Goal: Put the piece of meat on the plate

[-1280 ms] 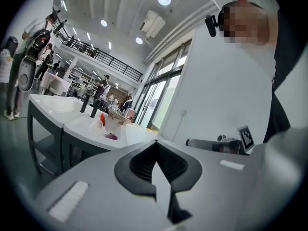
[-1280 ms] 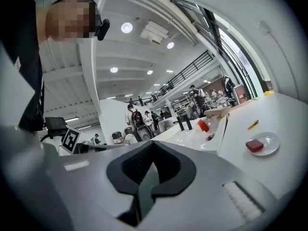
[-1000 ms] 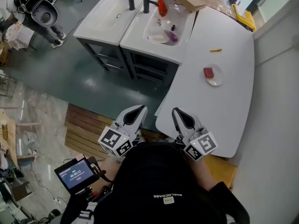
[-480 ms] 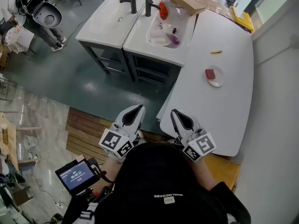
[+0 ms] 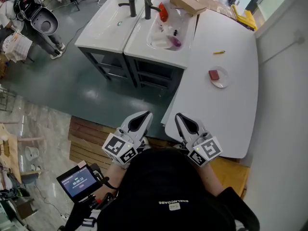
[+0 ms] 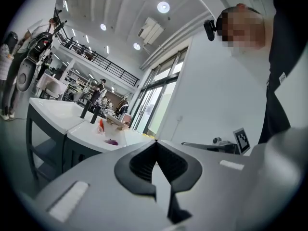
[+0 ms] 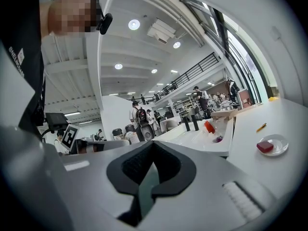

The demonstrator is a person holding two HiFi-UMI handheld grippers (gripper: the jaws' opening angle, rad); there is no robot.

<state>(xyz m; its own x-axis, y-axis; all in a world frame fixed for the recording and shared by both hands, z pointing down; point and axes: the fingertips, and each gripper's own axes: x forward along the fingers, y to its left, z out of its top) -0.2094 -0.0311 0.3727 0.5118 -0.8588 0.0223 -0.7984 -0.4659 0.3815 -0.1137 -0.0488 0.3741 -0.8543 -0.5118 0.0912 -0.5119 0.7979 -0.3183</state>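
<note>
The left gripper [image 5: 142,115] is held near the person's body, its jaws pressed together on nothing. Just right of it, at the white table's [image 5: 226,119] near edge, the right gripper [image 5: 179,116] is likewise closed and empty. Far right, the piece of meat [image 5: 213,74] already lies on the plate [image 5: 223,83], so the placing looks done and no further move seems needed.
</note>
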